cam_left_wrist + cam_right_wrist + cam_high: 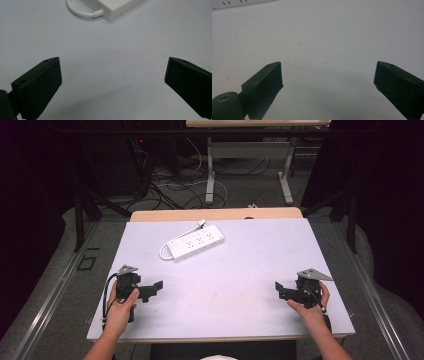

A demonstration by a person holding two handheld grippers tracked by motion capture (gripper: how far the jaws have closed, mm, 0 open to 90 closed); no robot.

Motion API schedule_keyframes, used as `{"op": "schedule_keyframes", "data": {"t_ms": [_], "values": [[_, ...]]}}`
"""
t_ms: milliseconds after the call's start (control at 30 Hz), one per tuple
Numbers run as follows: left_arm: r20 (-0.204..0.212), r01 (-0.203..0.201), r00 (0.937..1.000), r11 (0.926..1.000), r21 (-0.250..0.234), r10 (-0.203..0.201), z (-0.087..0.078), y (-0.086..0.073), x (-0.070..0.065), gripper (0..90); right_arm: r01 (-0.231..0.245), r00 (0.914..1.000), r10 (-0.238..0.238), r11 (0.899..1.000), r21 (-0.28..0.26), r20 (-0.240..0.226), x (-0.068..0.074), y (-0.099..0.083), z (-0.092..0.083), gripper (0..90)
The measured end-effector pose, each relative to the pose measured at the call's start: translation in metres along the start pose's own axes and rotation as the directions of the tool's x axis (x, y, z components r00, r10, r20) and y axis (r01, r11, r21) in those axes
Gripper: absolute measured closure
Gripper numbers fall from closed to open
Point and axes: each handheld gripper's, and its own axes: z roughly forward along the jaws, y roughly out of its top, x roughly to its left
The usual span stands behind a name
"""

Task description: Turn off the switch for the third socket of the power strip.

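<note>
Left claw (159,285) was spread, empty, nearer than my spread right claw (278,288); power strip (196,243) lay ahead, slightly right, long axis diagonal across the counter (240,285).

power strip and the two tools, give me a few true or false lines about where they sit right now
1. The power strip lies on the table, toward its far side. True.
2. The left tool is shut on the power strip. False: its jaws stand wide apart over bare table, short of the strip.
3. The right tool is open and holds nothing. True.
4. The strip's cord hangs off the table edge. False: it loops on the table beside the strip.
</note>
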Motion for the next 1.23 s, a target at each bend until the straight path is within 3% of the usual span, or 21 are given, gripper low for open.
{"op": "schedule_keyframes", "data": {"t_ms": [267,300,433,667,1233], "values": [[-0.045,0.02,0.9988,0.9998,-0.007,-0.02,0.0,-0.007,0.013,0.9,-0.003,1.0,0.003,1.0,0.001,-0.002,0.0,0.0,0.0,7.6],[-0.052,0.022,0.9984,0.9997,-0.007,-0.023,0.0,-0.007,0.015,0.9,0.0,1.0,0.0,1.0,0.022,0.002,0.0,0.0,-0.002,7.6],[-0.073,0.041,0.9965,0.9991,-0.008,-0.041,0.0,-0.01,0.022,0.9,0.004,1.0,-0.004,1.0,0.0,0.001,-0.001,-0.001,0.001,7.6],[-0.109,0.036,0.9934,0.9993,-0.002,-0.036,0.0,-0.013,0.031,1.6,0.004,1.0,-0.004,1.0,0.006,0.003,-0.002,-0.001,0.001,7.6],[-0.126,0.058,0.9902,0.9983,-0.005,-0.059,0.0,-0.015,0.038,1.7,-0.011,0.9999,0.011,1.0,0.012,0.006,-0.005,-0.001,0.002,7.6]]}}
